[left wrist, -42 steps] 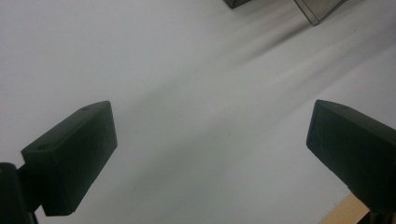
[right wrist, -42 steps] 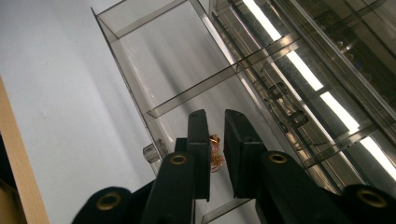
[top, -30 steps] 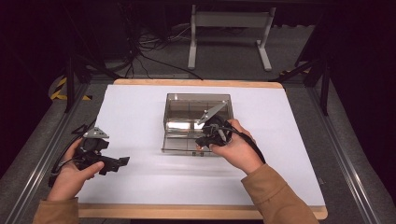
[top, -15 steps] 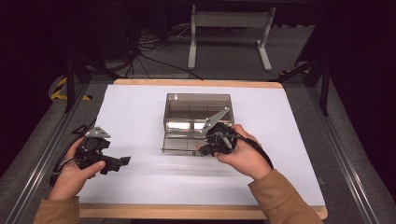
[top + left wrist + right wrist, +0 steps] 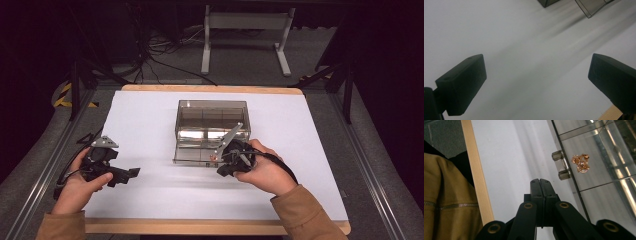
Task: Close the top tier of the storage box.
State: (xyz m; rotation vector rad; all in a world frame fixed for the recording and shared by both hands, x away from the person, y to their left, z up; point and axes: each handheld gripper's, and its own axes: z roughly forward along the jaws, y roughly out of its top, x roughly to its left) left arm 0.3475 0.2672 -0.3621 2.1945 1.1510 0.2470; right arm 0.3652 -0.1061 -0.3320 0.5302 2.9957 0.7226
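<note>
At the near front of the box: the right gripper (image 5: 220, 167) sits low on the white table cover (image 5: 145, 120), just short of the pulled-out drawer.
Work in hand: judged to be operating the drawer (image 5: 197, 156) of the clear smoked box (image 5: 212, 120); the drawer stands partly drawn toward the person.
Location of box: middle of the table, well apart from the left gripper.
Drawer handle: a small clear block handle (image 5: 560, 165) on the drawer front, just ahead and to the right of the right gripper's jaws in the right gripper view, not touched.
Drawer contents: a small tangle of copper-coloured chain or jewellery (image 5: 580, 163) lies on the drawer floor just behind the handle.
Right gripper state: jaws pressed together with nothing between them.
Left gripper state: the left gripper (image 5: 131, 173) is held at the table's left, jaws spread wide over bare cover, idle.
Handling, box and drawer: judged to be rigid thin plastic, light, smooth and slippery; liable to slide on the cover if pushed off-line, and to scratch or crack under a hard pinch.
Handling, contents: light, limp and loose; likely to shift if the drawer is jolted.
Recommended hold: across the handle block, jaws on its two side faces, pull or push straight along the drawer's travel.
Support: the idle gripper could steady the box body if it creeps.
</note>
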